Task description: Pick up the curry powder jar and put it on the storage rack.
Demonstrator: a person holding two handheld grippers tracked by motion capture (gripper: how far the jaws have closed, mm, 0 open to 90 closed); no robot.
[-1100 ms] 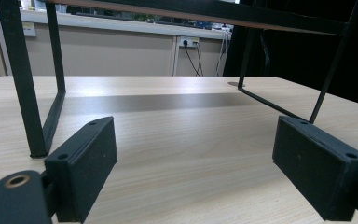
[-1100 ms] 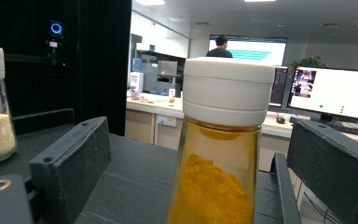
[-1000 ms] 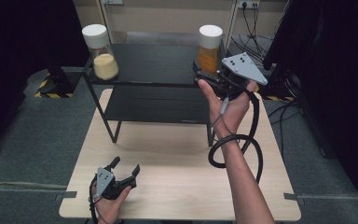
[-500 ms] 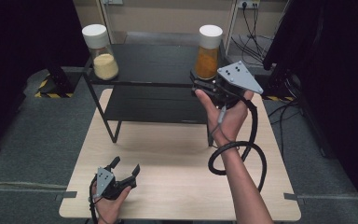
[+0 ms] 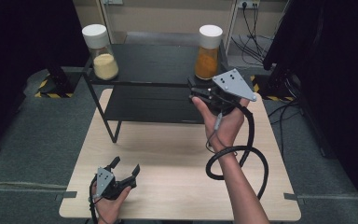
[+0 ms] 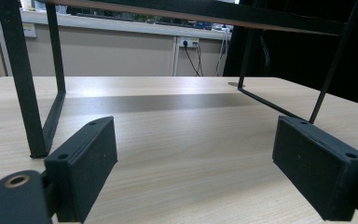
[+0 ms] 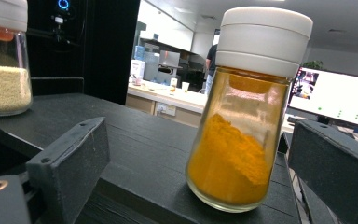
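Observation:
A glass jar of orange powder [image 5: 208, 52] [image 7: 248, 122] with a white lid stands upright on the right end of the black shelf's top board [image 5: 154, 63]. My right gripper [image 5: 197, 89] [image 7: 200, 156] is held just in front of it, open; its jaws stand apart to either side of the jar without touching it. A second white-lidded jar of pale grains [image 5: 99, 53] [image 7: 3, 63] stands on the shelf's left end. My left gripper [image 5: 124, 170] [image 6: 196, 163] rests low at the table's near left, open with nothing between its jaws.
The two-tier black shelf stands at the back of the light wooden table [image 5: 177, 154] [image 6: 182, 135], and its thin legs [image 6: 25, 84] rise ahead of the left gripper. The right gripper's black cable [image 5: 242, 163] loops over the table's right side.
My right gripper has drawn back from the orange jar, toward the near side and slightly lower. The jar stays on the shelf. The left gripper has not moved.

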